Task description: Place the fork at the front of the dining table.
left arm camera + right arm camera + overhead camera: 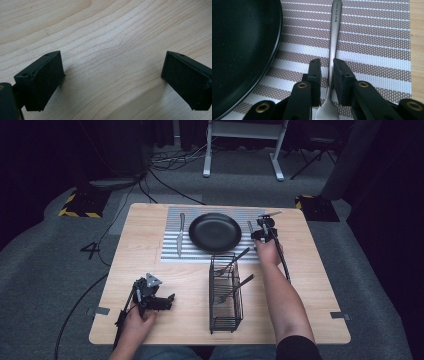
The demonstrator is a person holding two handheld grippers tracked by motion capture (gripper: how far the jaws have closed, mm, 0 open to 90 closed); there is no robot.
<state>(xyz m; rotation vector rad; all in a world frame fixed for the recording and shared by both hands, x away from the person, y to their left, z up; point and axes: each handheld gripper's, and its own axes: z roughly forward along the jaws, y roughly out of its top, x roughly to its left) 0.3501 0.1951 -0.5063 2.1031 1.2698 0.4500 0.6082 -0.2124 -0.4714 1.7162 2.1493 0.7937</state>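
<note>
High view, looking down on a light wooden worktop (150, 250): a grey-and-white striped woven placemat (170, 252) lies in the upper middle of the frame, with a round black plate (215, 232) on it and a silver knife (179, 235) to the plate's left. Right of the plate, the right gripper (261, 226) reaches onto the mat. Below the plate stands a black wire cutlery basket (226, 317) with two pieces of silver cutlery leaning in it. At lower left the left gripper (169, 301) rests on bare wood.

Right gripper view: the jaws are nearly together around the neck of a slim silver fork (333, 37), which lies flat on the placemat just beside the plate's rim, handle pointing to the top of the frame.

Left gripper view: the jaws stand wide apart over bare wood.
</note>
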